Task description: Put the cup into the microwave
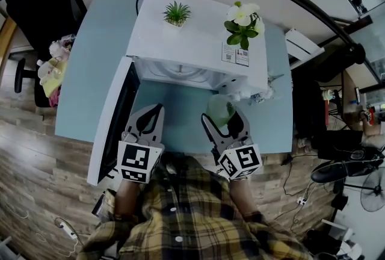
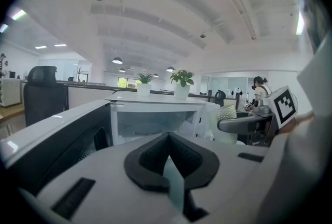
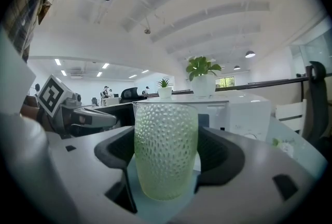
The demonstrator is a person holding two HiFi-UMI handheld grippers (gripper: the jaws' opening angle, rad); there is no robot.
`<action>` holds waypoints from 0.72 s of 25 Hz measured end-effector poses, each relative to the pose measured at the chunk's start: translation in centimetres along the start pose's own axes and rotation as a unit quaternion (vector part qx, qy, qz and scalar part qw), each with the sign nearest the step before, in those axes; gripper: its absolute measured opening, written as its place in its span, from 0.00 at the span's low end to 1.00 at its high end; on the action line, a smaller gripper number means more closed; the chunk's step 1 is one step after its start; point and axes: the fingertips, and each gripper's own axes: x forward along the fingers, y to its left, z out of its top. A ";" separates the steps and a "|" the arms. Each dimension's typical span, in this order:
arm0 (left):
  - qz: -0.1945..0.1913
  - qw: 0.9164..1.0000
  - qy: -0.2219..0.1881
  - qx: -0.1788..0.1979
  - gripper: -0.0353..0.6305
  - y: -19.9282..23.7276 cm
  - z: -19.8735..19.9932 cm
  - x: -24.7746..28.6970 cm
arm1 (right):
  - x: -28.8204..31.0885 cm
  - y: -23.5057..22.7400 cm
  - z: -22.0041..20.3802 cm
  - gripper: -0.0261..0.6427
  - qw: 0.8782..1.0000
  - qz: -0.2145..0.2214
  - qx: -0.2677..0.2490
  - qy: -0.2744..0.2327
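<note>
Table (image 1: 90,84): pale blue top carrying the microwave; bare surface lies open in front of the oven, where both grippers hang.
Microwave (image 1: 192,42): white box at the table's far side with two potted plants (image 1: 177,13) on its roof, well above the path of the load.
Door (image 1: 114,120): swung fully open to the left, its edge reaching toward the person just beside the left gripper. It bounds the approach on that side.
Cavity (image 1: 180,72): mouth faces the person and appears unobstructed, though its floor cannot be seen from above. Judged best entry: straight and level, low enough to pass under the top lip, released only once the base rests inside.
Left gripper (image 1: 155,111): jaws together, nothing between them, idle between door and cup. It is probably best kept out of the lane.
Right gripper (image 1: 221,120): jaws clamped on the sides of the cup, right of the cavity's centre. A slight leftward shift seems needed before going in.
Cup (image 3: 166,150): green dimpled glass, upright, held clear of the table in front of the microwave, not yet inside. The ribbed wall should resist slipping, but tilt risks catching the rim on the frame.
Clutter (image 1: 260,95): small items at the oven's right front corner, too unclear to name, narrowing room on that side.
</note>
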 end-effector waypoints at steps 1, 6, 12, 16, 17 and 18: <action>0.003 1.000 0.001 -0.001 0.04 0.1 -0.2 0.1 | 0.1 0.0 0.0 0.56 1.000 0.003 0.001 0.000; 0.017 1.000 0.011 -0.006 0.04 0.4 -0.8 0.7 | 0.8 0.2 -0.5 0.56 1.000 0.023 0.007 0.004; 0.027 0.999 0.020 -0.013 0.04 0.5 -1.5 0.9 | 1.9 0.8 -0.8 0.56 0.999 0.048 0.010 0.007; 0.033 0.999 0.023 -0.022 0.04 0.7 -1.9 1.1 | 2.9 0.9 -1.5 0.56 0.998 0.059 0.010 0.014; 0.034 0.999 0.025 -0.023 0.04 0.7 -2.0 1.1 | 3.2 0.8 -1.7 0.56 0.998 0.062 0.012 0.015; 0.036 0.999 0.027 -0.023 0.04 0.8 -2.2 1.1 | 3.4 0.8 -1.8 0.56 0.998 0.065 0.013 0.017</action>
